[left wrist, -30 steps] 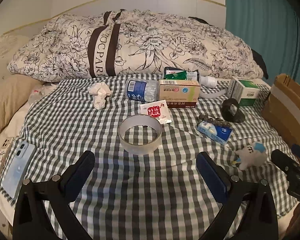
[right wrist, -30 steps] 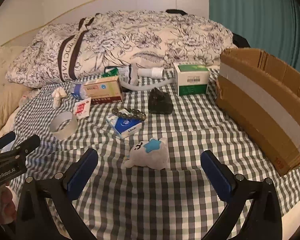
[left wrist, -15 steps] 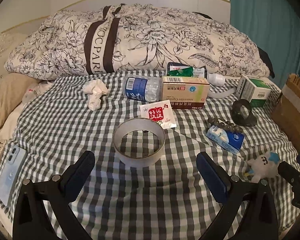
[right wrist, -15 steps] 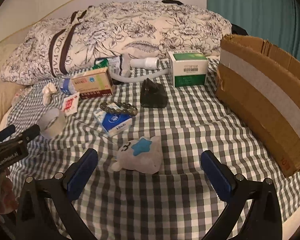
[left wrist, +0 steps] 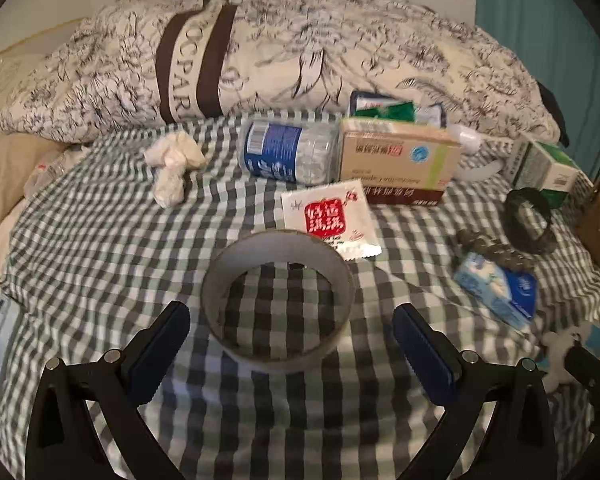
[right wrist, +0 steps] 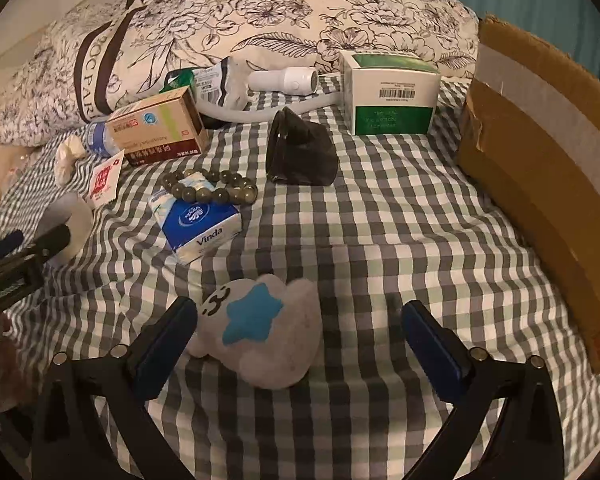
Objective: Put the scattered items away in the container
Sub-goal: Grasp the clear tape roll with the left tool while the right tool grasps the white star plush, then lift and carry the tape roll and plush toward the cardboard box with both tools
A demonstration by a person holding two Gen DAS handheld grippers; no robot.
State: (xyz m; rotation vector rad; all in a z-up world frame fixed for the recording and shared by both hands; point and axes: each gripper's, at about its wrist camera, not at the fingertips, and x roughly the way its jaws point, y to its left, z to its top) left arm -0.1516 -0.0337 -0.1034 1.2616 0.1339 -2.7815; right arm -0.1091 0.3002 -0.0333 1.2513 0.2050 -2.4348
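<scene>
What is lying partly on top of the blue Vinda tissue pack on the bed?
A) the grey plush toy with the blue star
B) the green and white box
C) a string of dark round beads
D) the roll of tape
C: in the right wrist view the bead bracelet drapes over the far end of the Vinda tissue pack, while the other three items lie apart from it.

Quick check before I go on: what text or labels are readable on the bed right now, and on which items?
"Vinda": tissue pack.
"OCPAR", cut off at the fold: brown band on the duvet.
Red square of Chinese characters: white sachet, too blurred to read.
Beige medicine box: print too small to read.
Green box: barcode, digits too small.
Water bottle: label blurred.
</scene>
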